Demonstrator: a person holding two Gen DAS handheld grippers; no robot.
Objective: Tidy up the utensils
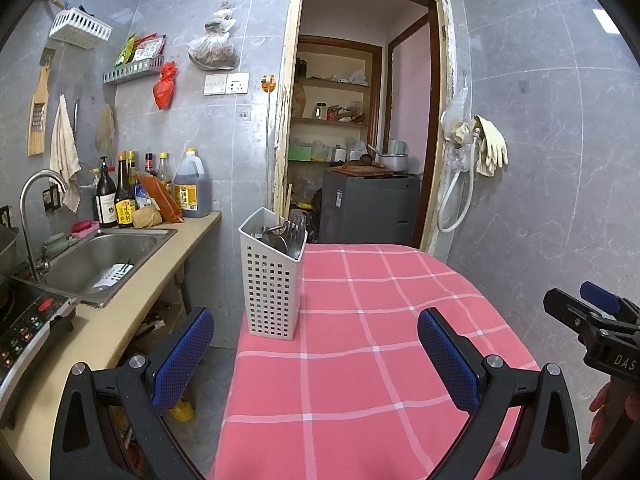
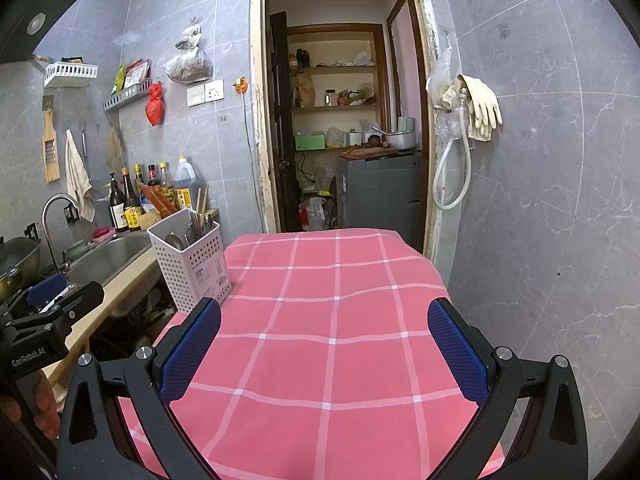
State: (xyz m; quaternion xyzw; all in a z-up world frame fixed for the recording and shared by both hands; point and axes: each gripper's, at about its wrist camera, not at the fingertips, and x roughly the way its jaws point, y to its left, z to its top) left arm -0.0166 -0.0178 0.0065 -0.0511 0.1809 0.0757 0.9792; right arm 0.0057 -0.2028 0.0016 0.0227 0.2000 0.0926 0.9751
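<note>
A white perforated basket (image 1: 272, 276) stands upright at the far left corner of the worktop (image 1: 380, 360), which is covered by a pink checked cloth. Inside it are the utensils (image 1: 286, 234): metal spoons, what looks like a slotted turner, and a pair of chopsticks (image 2: 202, 206) leaning against the back wall of the basket. The rest of the cloth is bare.

The left gripper (image 1: 316, 360) hovers over the near left part of the worktop with its blue-padded fingers (image 1: 184, 356) spread wide and holding nothing, the basket ahead of it. The right gripper (image 2: 324, 356) hovers over the near middle, its fingers (image 2: 460, 352) likewise spread and empty.

The basket is thin plastic, probably light and easy to tip or slide on the cloth, so steadying it by a side wall or the rim looks sensible. The metal pieces are stiff and smooth and likely to slip between pads; a firm pinch across a flat handle, near the part standing above the rim, seems the best hold. The chopsticks are thin and light and may roll, so they want pinching across both together or one at a time.
</note>
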